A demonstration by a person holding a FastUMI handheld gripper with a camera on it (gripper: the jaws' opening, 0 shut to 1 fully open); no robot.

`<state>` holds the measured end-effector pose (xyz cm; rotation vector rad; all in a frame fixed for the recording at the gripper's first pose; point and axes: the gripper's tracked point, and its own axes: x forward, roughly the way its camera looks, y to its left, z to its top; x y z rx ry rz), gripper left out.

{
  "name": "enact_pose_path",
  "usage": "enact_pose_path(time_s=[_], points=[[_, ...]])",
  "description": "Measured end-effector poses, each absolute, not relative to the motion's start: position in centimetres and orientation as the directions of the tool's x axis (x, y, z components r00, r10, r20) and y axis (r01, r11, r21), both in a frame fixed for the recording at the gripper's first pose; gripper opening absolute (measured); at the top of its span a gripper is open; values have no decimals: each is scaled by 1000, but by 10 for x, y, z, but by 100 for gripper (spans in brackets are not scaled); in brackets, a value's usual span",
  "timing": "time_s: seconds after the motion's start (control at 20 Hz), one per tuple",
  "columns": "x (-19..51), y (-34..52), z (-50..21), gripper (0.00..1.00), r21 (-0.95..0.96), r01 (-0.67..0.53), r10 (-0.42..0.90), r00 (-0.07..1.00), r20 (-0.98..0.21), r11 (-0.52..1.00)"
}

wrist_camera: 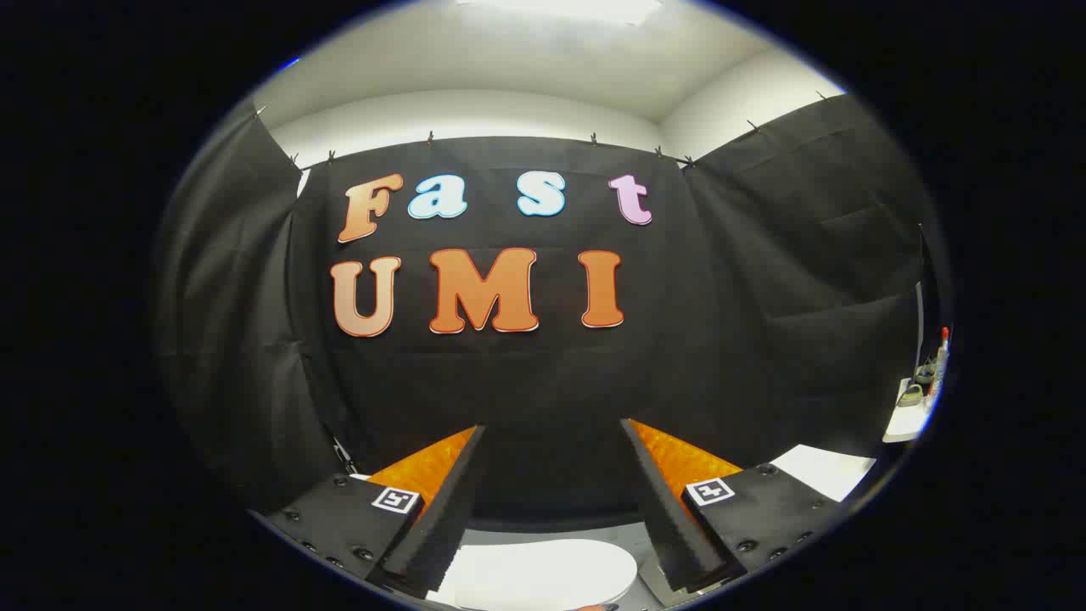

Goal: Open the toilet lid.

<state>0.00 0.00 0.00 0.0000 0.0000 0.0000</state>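
A white toilet lid (543, 573) lies low between and beneath my fingers, its rounded far end pointing toward the black cloth wall. Whether the lid is down flat or raised a little I cannot tell from here. My gripper (553, 428) is held above it, open wide, with nothing between the two fingers. The fingertips point at the black cloth wall well beyond the lid.
Black cloth walls close the booth ahead and on both sides. A white surface (823, 471) lies to the right beyond the right finger. Farther right, a small shelf (906, 423) holds a few small items, among them a red-capped bottle (942, 352).
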Motion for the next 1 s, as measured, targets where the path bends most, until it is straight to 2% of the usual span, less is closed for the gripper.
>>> enact_pose_path(time_s=[0.5, 1.0], points=[[-8, 32, 3, 98, -16, -15, 15, 1000, 20, 1000], [-2, -1, -11, 98, 23, -16, 16, 1000, 20, 1000]])
